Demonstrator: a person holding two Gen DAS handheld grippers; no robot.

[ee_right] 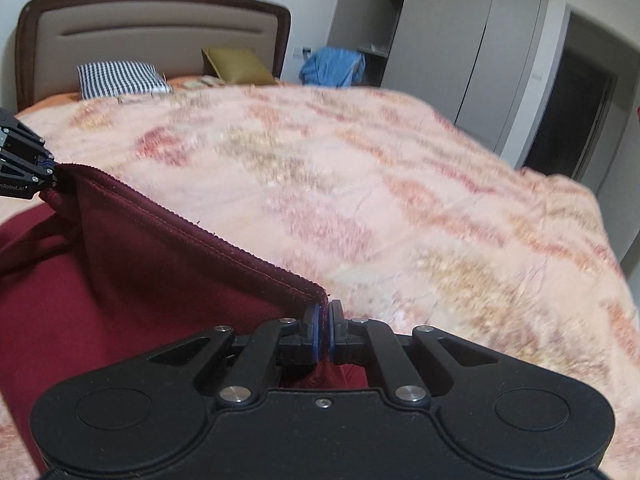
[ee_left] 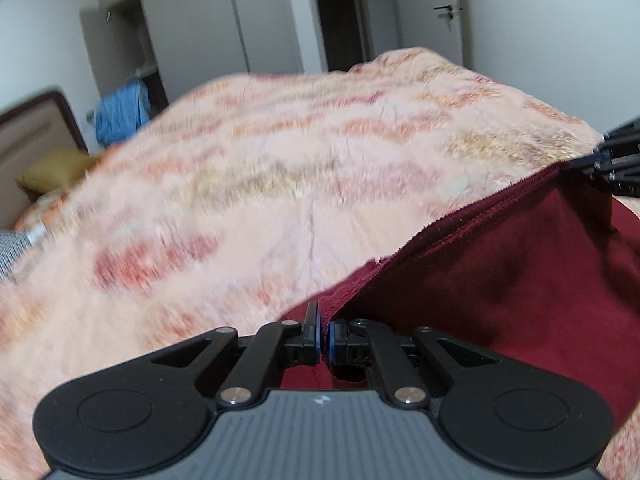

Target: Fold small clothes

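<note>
Across bed [ee_right: 440, 208], peach patterned blanket fills both views. Maroon garment [ee_right: 132, 280] lies near me on it, hemmed edge lifted taut between my grippers. Soft, light knit; I judge corners of hem best hold. Left gripper [ee_left: 324, 340] clenched on one corner, right gripper [ee_right: 323, 336] clenched on other. Right view alone shows headboard [ee_right: 156, 28], checked pillow [ee_right: 120, 78].
</note>
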